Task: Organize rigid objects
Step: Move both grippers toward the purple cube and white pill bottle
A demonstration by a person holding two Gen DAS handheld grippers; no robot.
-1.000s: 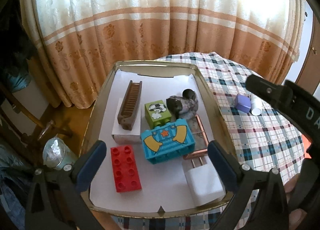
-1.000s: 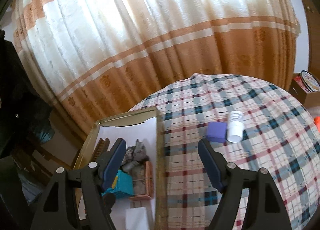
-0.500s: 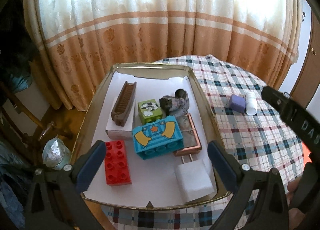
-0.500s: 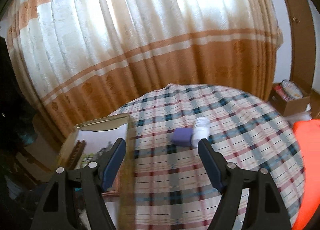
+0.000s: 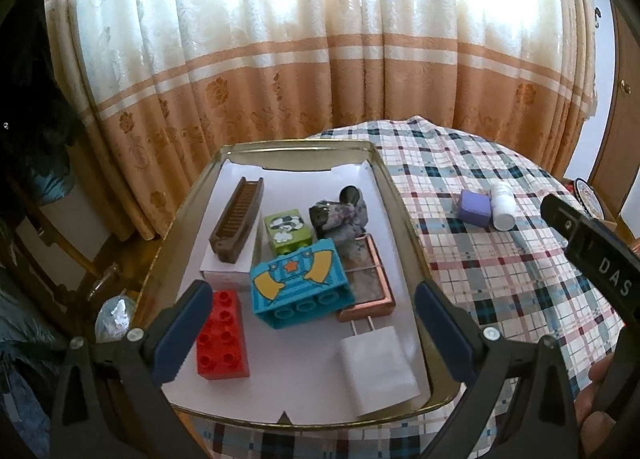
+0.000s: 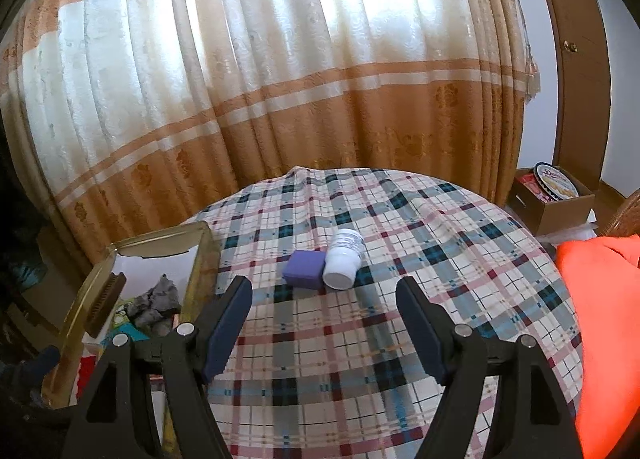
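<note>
- Left tool (image 5: 312, 329): jaws spread wide, nothing held; hung over near end of gold tray (image 5: 404, 215).
- Right tool (image 6: 324, 325): jaws spread wide, nothing held; above plaid table (image 6: 440, 259).
- Purple box (image 6: 305, 269) and white bottle (image 6: 343, 260) seen at 12 o'clock of right tool, touching, bottle lying on its side.
- In tray: red brick (image 5: 222, 335) at 7, white charger (image 5: 378, 369) at 5, blue brick (image 5: 300, 287) at centre, brown comb (image 5: 238, 219) at 11.

A home: patterned curtains (image 6: 280, 99), plaid tablecloth (image 6: 400, 319), wooden cupboard (image 6: 576, 59).
</note>
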